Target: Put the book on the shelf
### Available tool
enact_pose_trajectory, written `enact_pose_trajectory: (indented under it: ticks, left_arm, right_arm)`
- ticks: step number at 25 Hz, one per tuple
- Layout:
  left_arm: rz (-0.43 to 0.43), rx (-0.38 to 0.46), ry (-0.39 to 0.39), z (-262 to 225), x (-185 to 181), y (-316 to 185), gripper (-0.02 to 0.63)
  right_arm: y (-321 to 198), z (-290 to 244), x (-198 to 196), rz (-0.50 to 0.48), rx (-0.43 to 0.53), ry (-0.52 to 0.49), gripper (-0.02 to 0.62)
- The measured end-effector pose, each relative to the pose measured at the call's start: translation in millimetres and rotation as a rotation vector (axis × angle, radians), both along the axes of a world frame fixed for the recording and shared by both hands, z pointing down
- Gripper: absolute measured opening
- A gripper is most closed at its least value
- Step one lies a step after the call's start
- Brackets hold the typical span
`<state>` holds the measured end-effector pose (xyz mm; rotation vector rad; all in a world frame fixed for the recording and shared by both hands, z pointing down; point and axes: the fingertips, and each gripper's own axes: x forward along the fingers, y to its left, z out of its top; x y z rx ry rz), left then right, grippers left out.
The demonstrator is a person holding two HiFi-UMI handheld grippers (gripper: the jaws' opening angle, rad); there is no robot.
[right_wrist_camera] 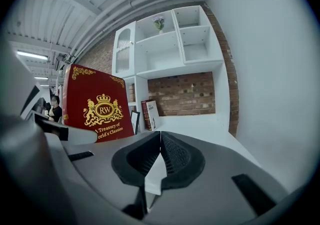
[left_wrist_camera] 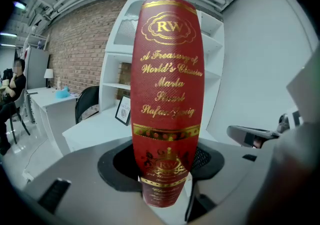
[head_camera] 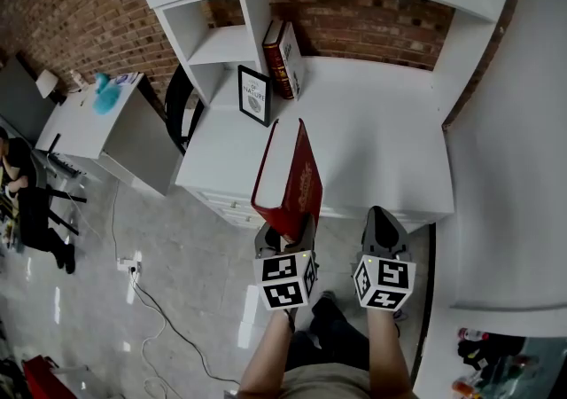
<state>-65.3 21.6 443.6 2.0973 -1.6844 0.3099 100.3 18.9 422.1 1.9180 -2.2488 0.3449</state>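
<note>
Standing upright in the air at the tabletop's (head_camera: pixel 381 140) front edge, the red hardback book (head_camera: pixel 288 180) is well short of the shelf (head_camera: pixel 221 44); it looks stiff and fairly heavy, with a textured cover, best pinched low across the spine; the left gripper (head_camera: pixel 285 236) does so, its fingers (left_wrist_camera: pixel 116 163) clamping both covers, tilted slightly down; the right gripper (head_camera: pixel 381 222), just beside it, is empty with its fingers pressed together.

Broad bare stretch of white counter (head_camera: pixel 381 140) lies open ahead.
At its back left, a black-framed picture (head_camera: pixel 254 95) and a standing dark red hardback book (head_camera: pixel 282 58) crowd the white shelf unit (head_camera: pixel 217 44); a white wall (head_camera: pixel 523 167) closes the right.
</note>
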Motion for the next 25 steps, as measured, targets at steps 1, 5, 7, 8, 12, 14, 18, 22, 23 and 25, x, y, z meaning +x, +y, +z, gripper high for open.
enact_pose_trajectory:
  ticks: [1,5,7,8,12,14,18,22,23,25]
  left_arm:
    - [-0.002,-0.001,0.000,0.6,4.5,-7.3,0.244]
    - [-0.008,-0.003,0.000,1.8,21.5,-35.0,0.244]
    - [-0.010,-0.006,-0.003,2.2,26.6,-46.4,0.244]
    - [-0.011,-0.007,-0.003,2.3,28.3,-51.3,0.244]
    - [-0.016,-0.013,-0.003,3.3,32.4,-66.3,0.244]
    - [-0.017,-0.018,-0.007,5.9,34.8,-71.6,0.244]
    - [-0.020,-0.021,-0.009,9.8,36.5,-83.3,0.244]
    - [-0.012,-0.030,-0.002,15.3,35.1,-101.3,0.244]
    - [-0.008,-0.030,-0.001,16.4,34.8,-106.7,0.244]
    - [0.001,-0.031,0.000,17.0,34.9,-118.8,0.244]
  right_arm:
    - [-8.0,0.3,4.5,-0.002,0.000,-0.002,0.017]
    - [-39.3,1.9,20.2,-0.011,0.003,-0.008,0.017]
    - [-51.6,2.2,24.3,-0.018,0.002,-0.010,0.017]
    - [-56.8,2.5,25.8,-0.020,0.001,-0.012,0.017]
    - [-74.1,6.2,29.5,-0.023,-0.007,-0.022,0.017]
    - [-80.8,9.8,30.1,-0.027,-0.012,-0.025,0.017]
    - [-92.6,15.9,28.1,-0.037,-0.021,-0.029,0.017]
    - [-107.6,21.6,24.7,-0.037,-0.029,-0.031,0.017]
    - [-112.1,22.1,23.8,-0.035,-0.029,-0.030,0.017]
    - [-123.0,21.2,23.0,-0.029,-0.026,-0.028,0.017]
